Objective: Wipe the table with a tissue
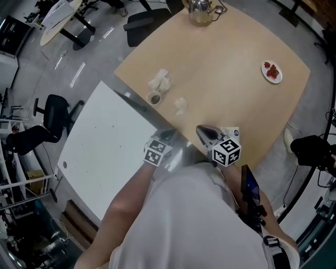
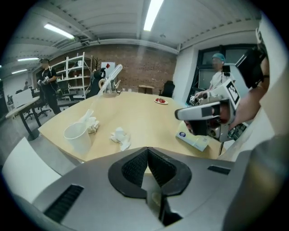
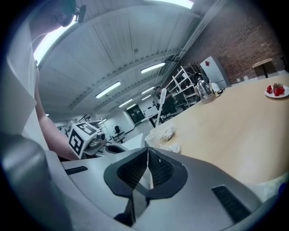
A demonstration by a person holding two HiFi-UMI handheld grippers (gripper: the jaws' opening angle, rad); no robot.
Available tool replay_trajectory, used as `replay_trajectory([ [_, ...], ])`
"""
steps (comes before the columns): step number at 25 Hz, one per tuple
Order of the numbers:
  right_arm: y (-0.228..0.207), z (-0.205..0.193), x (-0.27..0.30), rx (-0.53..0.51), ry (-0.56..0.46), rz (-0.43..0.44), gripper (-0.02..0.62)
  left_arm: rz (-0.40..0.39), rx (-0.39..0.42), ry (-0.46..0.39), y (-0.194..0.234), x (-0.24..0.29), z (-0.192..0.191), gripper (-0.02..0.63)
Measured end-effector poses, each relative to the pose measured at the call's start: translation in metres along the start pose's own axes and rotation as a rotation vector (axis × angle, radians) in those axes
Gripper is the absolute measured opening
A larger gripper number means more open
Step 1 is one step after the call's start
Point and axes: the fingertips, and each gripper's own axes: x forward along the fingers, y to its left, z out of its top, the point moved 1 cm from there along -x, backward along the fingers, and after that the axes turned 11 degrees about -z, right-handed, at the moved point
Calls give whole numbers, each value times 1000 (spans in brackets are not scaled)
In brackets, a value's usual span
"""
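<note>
On the wooden table (image 1: 231,68) a small crumpled tissue (image 1: 180,105) lies just in from the near edge. A larger wad of tissues (image 1: 160,81) sits behind a white paper cup (image 1: 154,98). A blue-and-white tissue pack (image 1: 231,131) lies at the near edge, just beside my right gripper (image 1: 202,131). My left gripper (image 1: 169,135) hangs off the table's near corner. Both are shut with nothing in them: the left jaws (image 2: 147,155) and the right jaws (image 3: 148,158) meet in their own views. The small tissue (image 2: 121,136) and the cup (image 2: 77,135) lie ahead of the left gripper.
A plate of strawberries (image 1: 271,72) sits at the table's far right and a glass kettle (image 1: 202,10) at its far edge. A white table (image 1: 105,152) adjoins on the left. Office chairs (image 1: 52,113) stand on the floor, and people stand in the background.
</note>
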Motion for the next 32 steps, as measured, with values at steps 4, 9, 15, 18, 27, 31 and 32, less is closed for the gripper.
replay_trajectory([
  [4, -5, -3, -2, 43, 12, 11, 17, 11, 25, 108, 32, 24, -3, 6],
  [9, -9, -3, 1, 43, 19, 18, 17, 24, 35, 165, 62, 46, 9, 29],
  [15, 1, -4, 10, 26, 23, 66, 17, 37, 47, 260, 85, 72, 7, 196],
  [18, 1, -4, 12, 39, 18, 66, 17, 36, 43, 268, 91, 82, 10, 207],
  [27, -11, -2, 5, 70, -3, 30, 17, 50, 171, 355, 99, 103, 10, 196],
  [31, -12, -3, 5, 72, 3, 27, 17, 30, 195, 372, 102, 106, 8, 164],
  [32, -12, -4, 4, 75, 3, 26, 17, 26, 191, 374, 102, 106, 8, 162],
])
